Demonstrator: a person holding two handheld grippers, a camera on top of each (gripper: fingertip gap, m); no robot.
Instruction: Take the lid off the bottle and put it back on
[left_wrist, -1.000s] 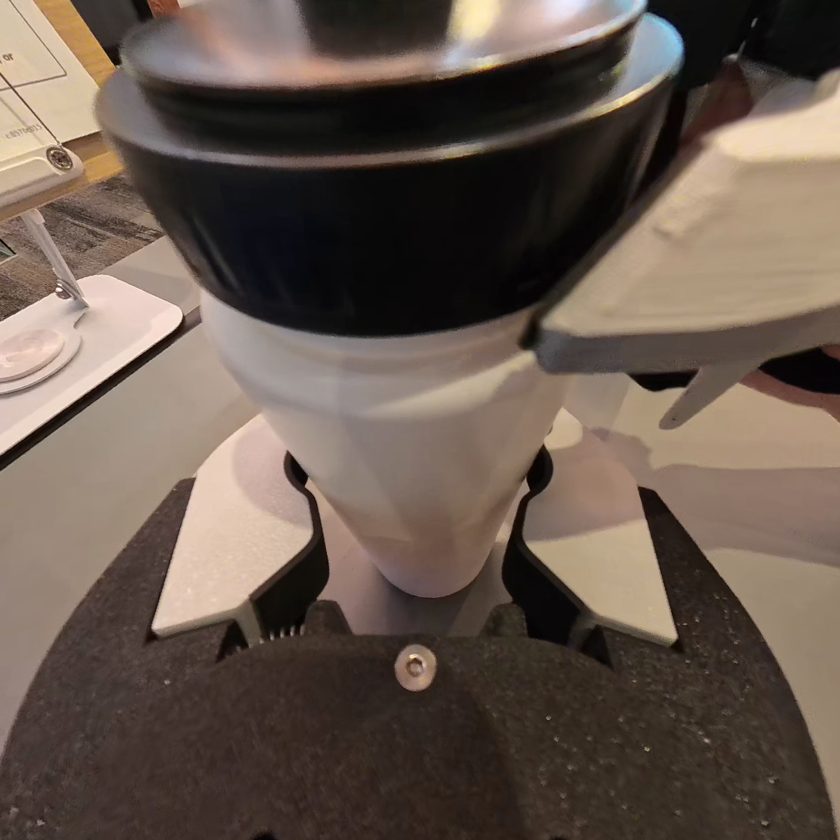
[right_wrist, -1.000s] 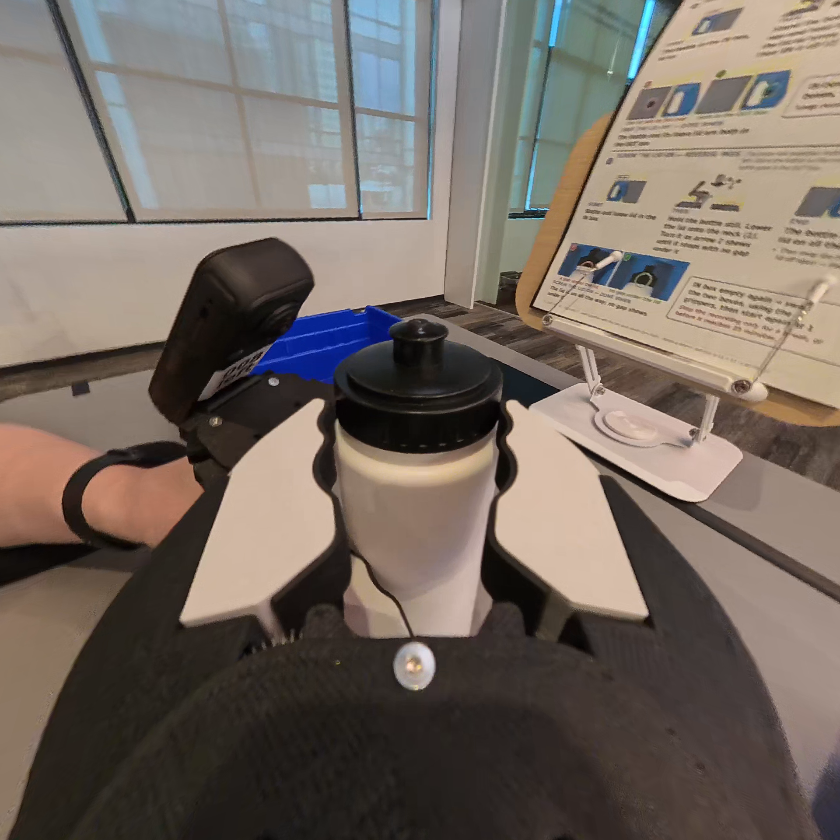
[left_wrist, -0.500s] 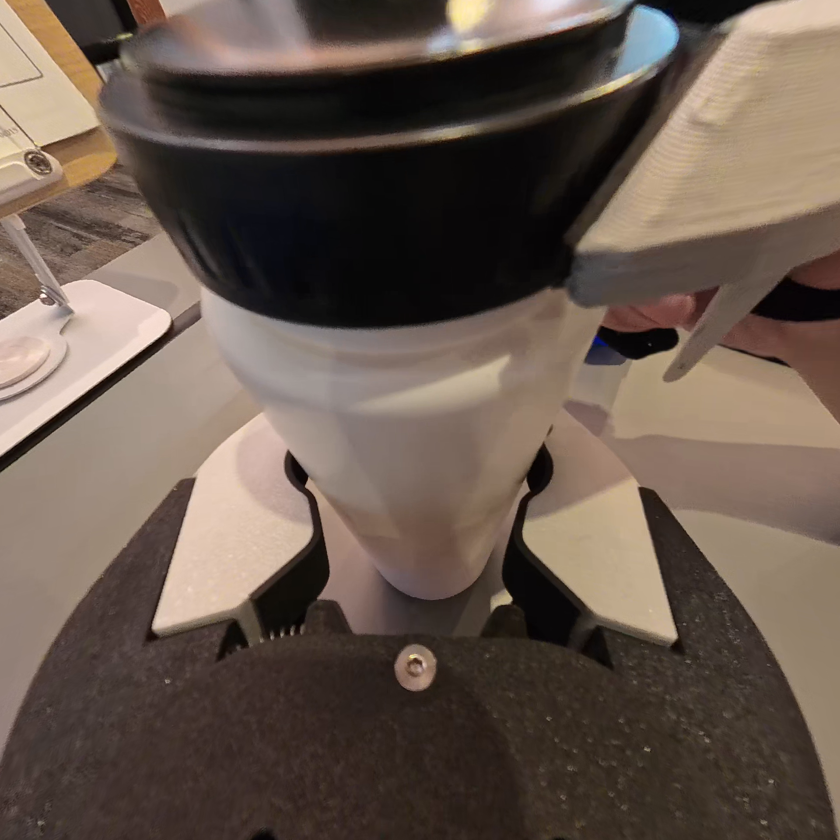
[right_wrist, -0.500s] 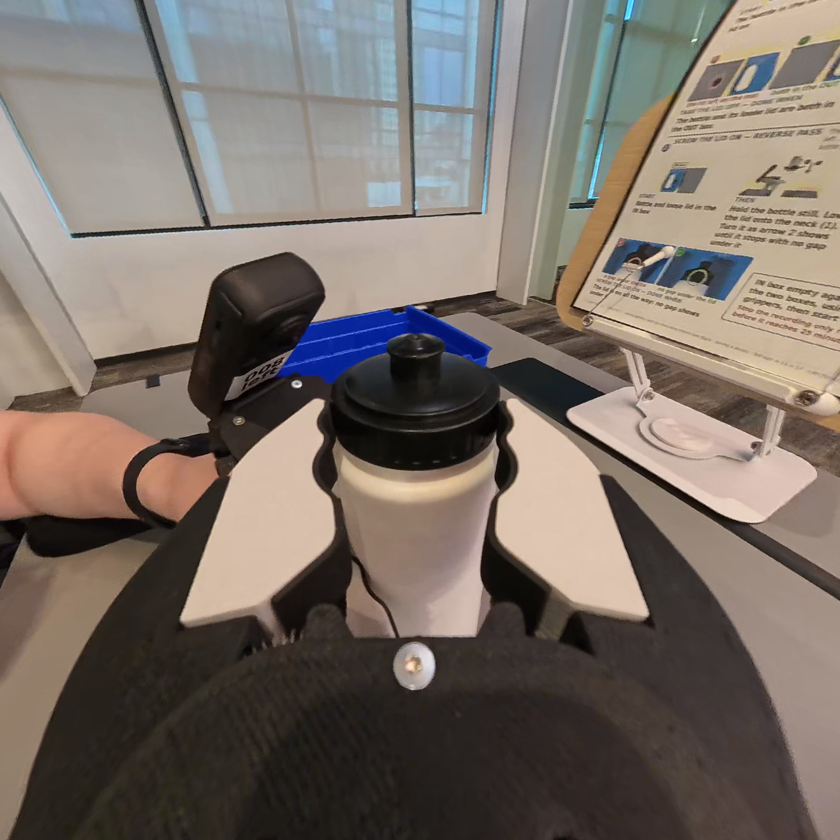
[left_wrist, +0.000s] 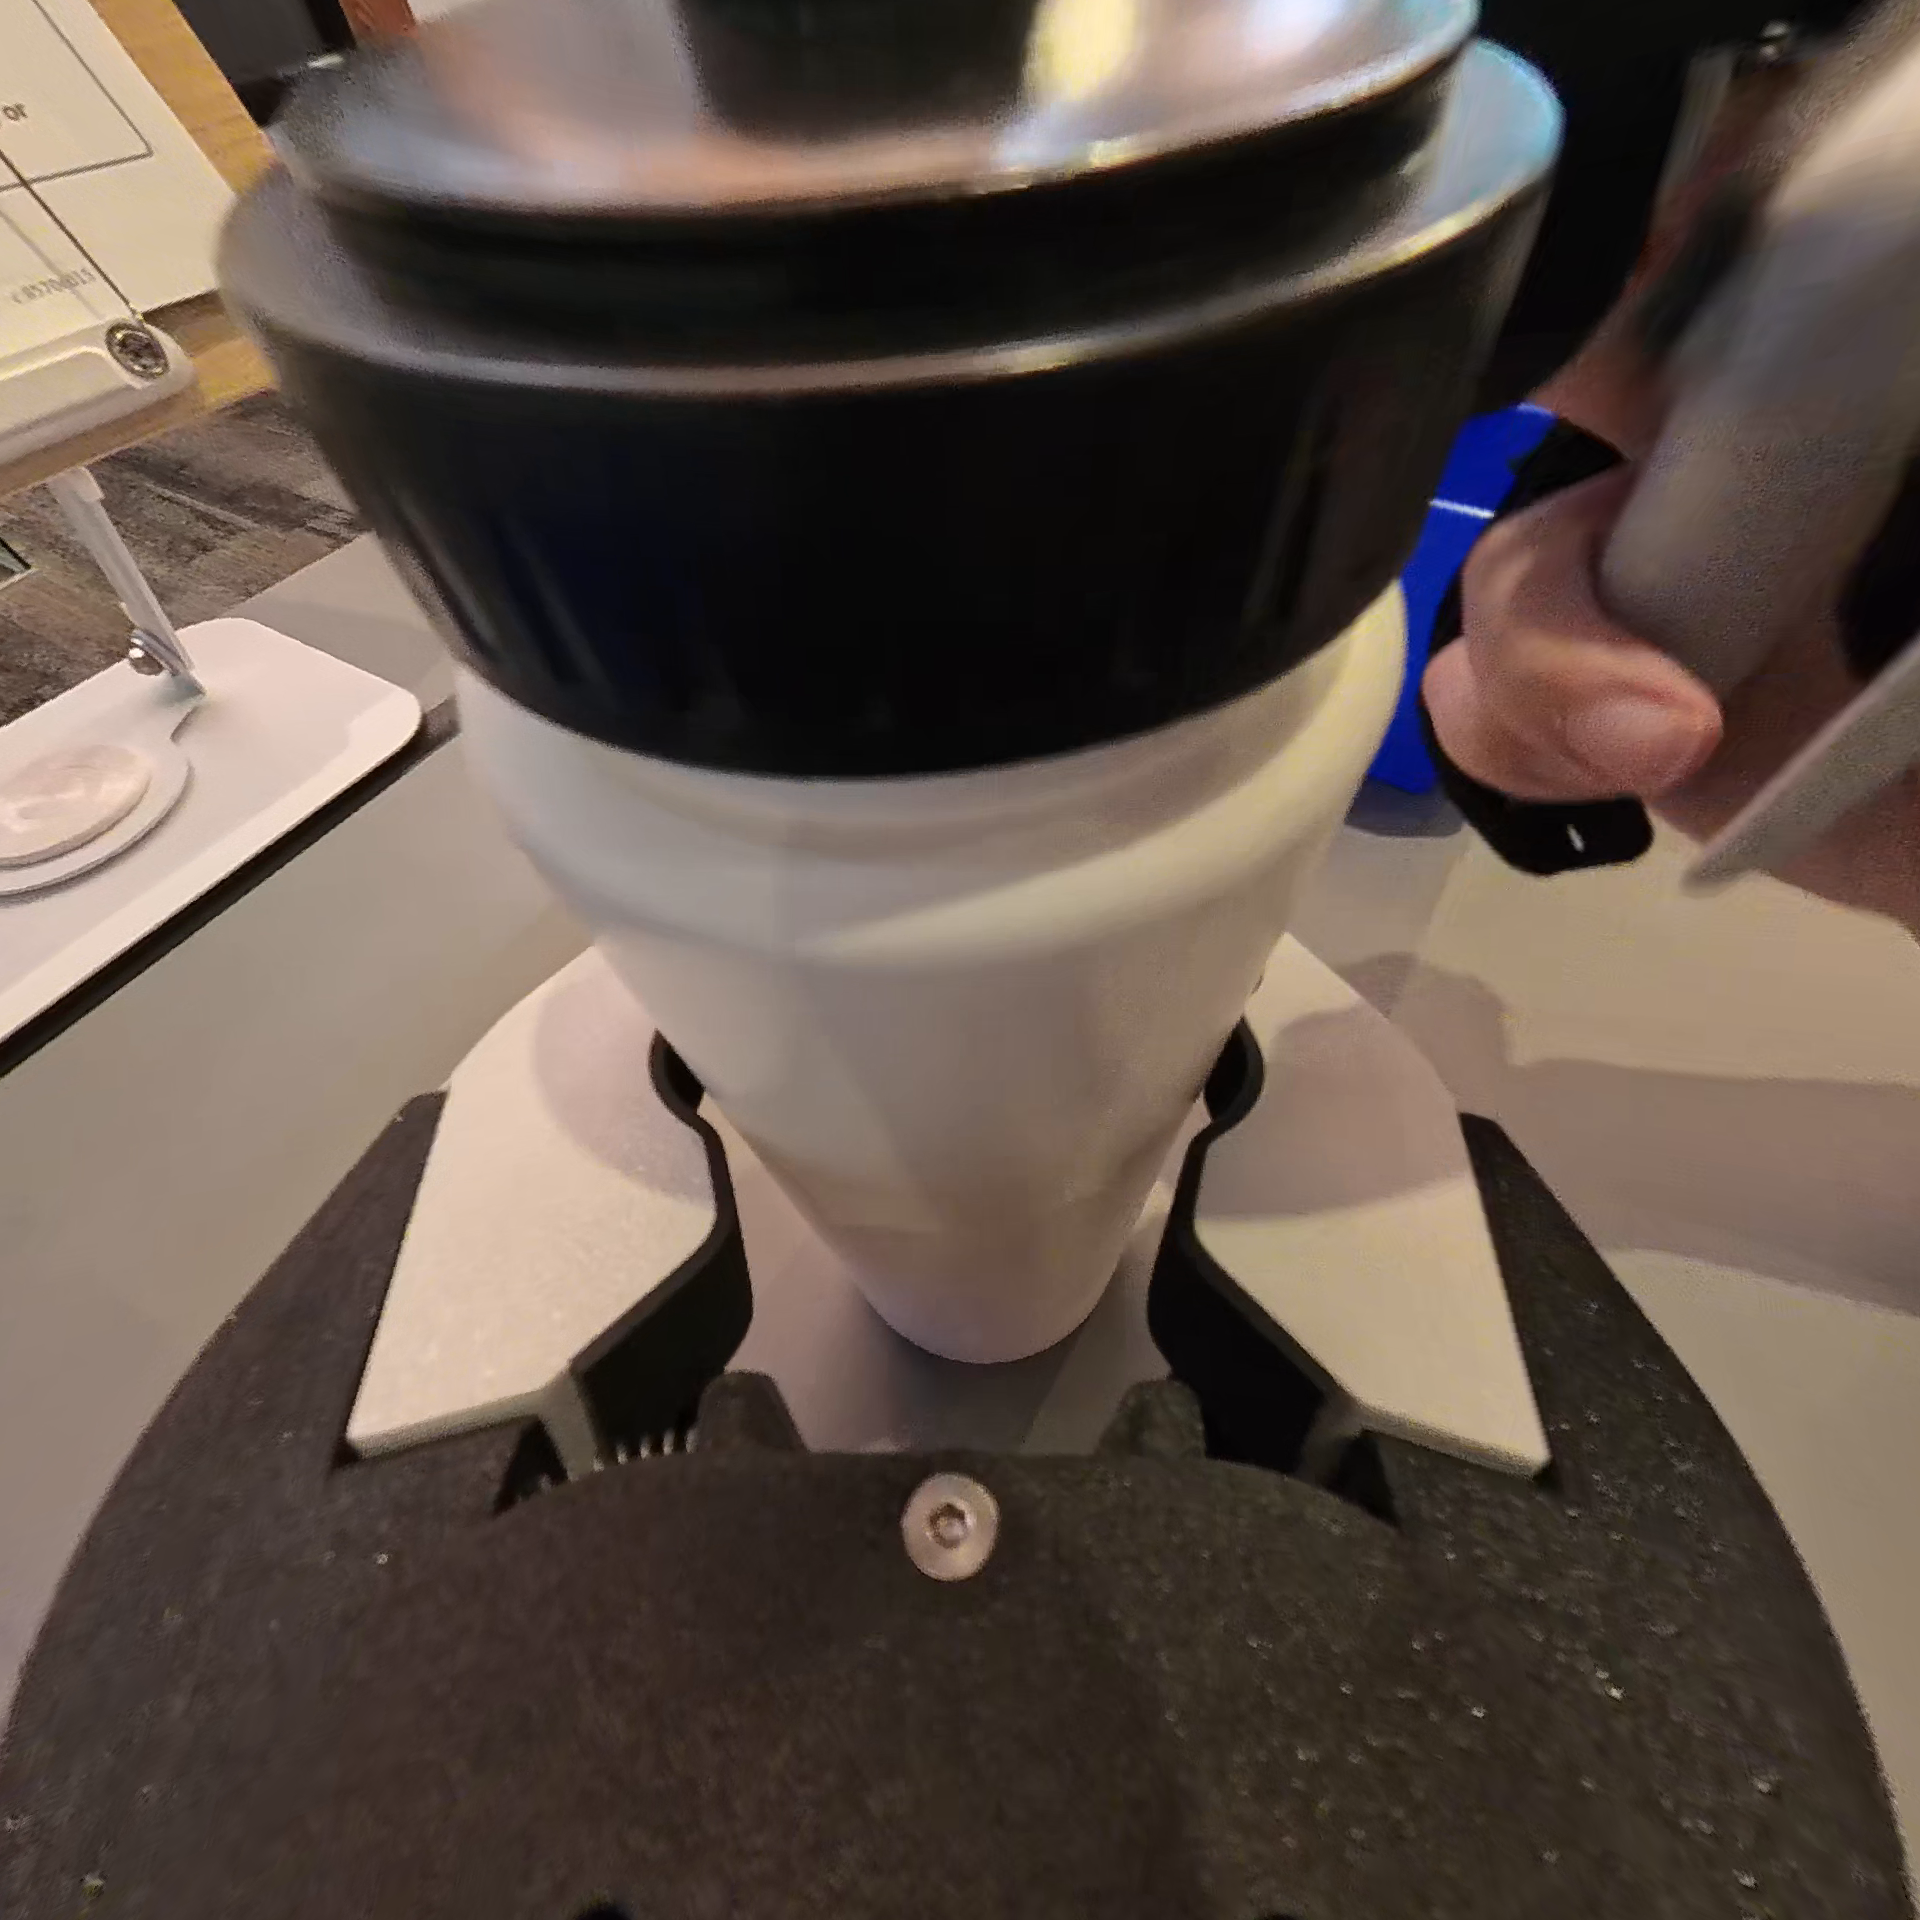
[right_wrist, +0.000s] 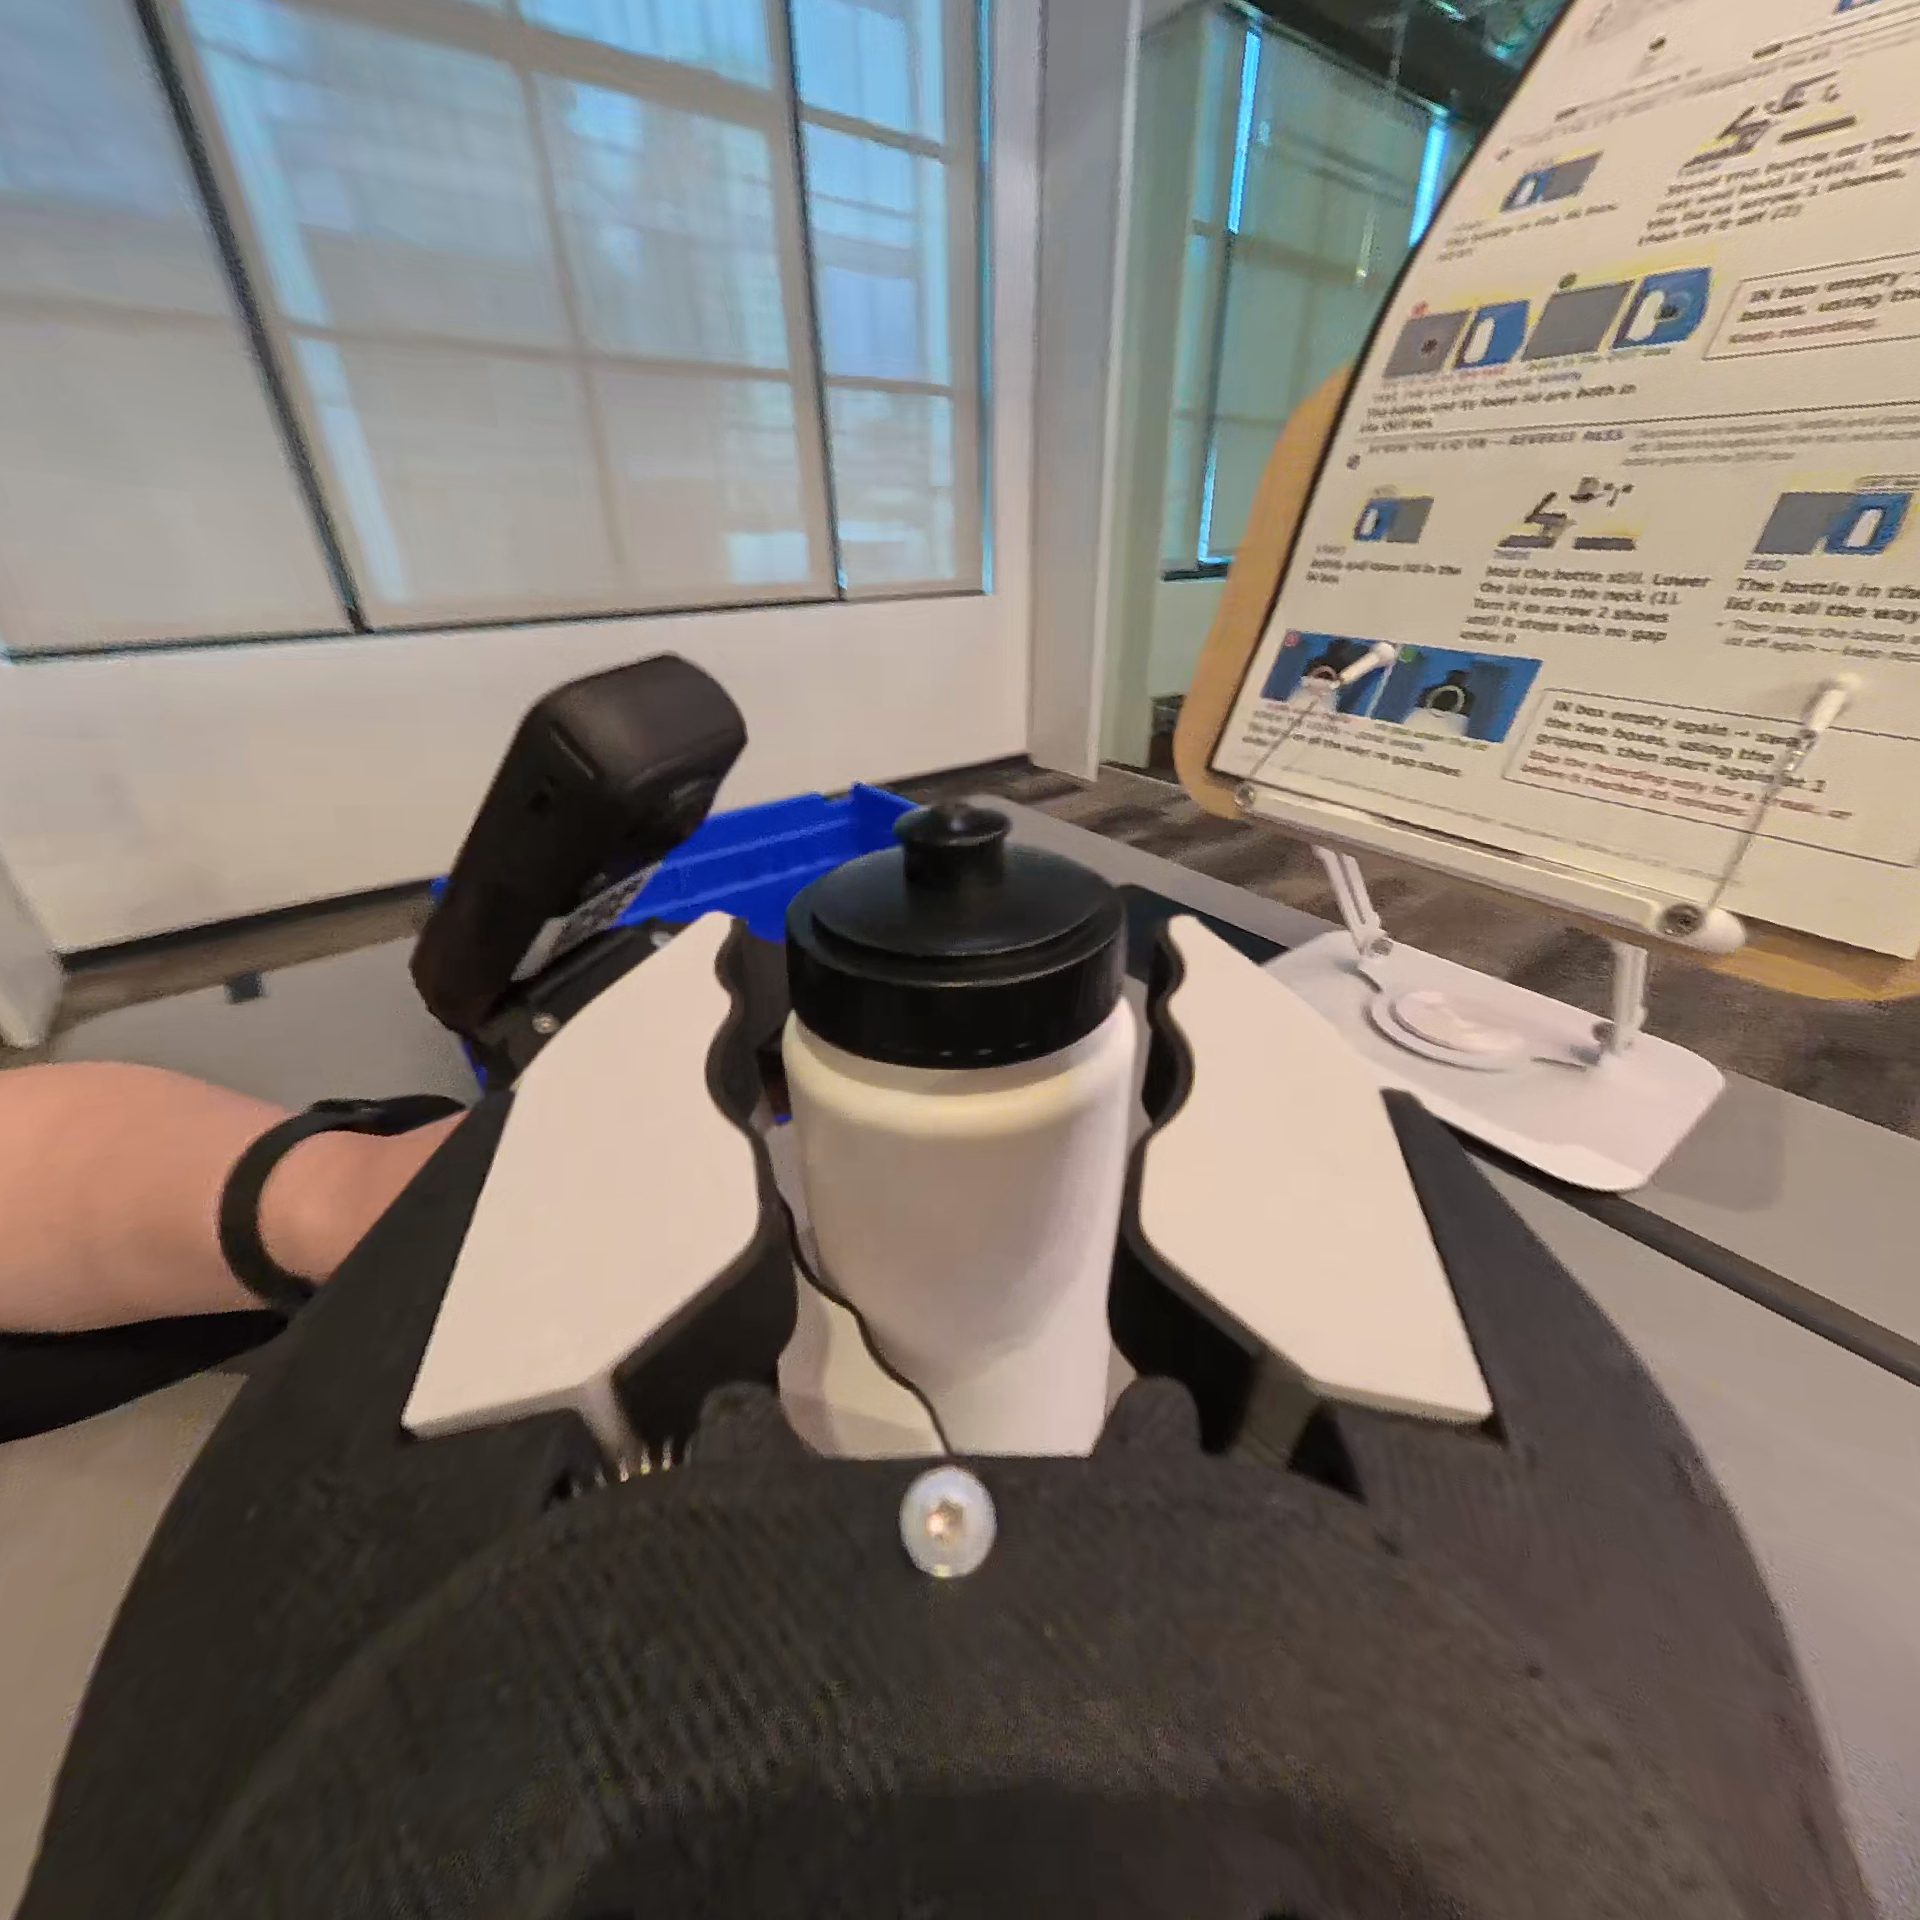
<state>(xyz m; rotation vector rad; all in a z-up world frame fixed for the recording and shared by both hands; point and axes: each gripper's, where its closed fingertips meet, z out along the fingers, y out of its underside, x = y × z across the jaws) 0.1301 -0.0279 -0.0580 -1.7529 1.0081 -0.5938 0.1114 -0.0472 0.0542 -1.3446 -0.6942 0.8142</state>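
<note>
A white plastic bottle (right_wrist: 961, 1226) is seen upright on the grey table (right_wrist: 1704, 1382), its black screw-on lid (right_wrist: 954, 961) seated on the neck. The bottle's lower body is clamped between the closed-in fingers of the left gripper (left_wrist: 956, 1174). The right gripper (right_wrist: 951, 1049) is spread wide either side of the lid, gaps visible, nothing held. A blue plastic bin (right_wrist: 774, 857) sits behind; a white instruction stand (right_wrist: 1507, 1081) is at right.
</note>
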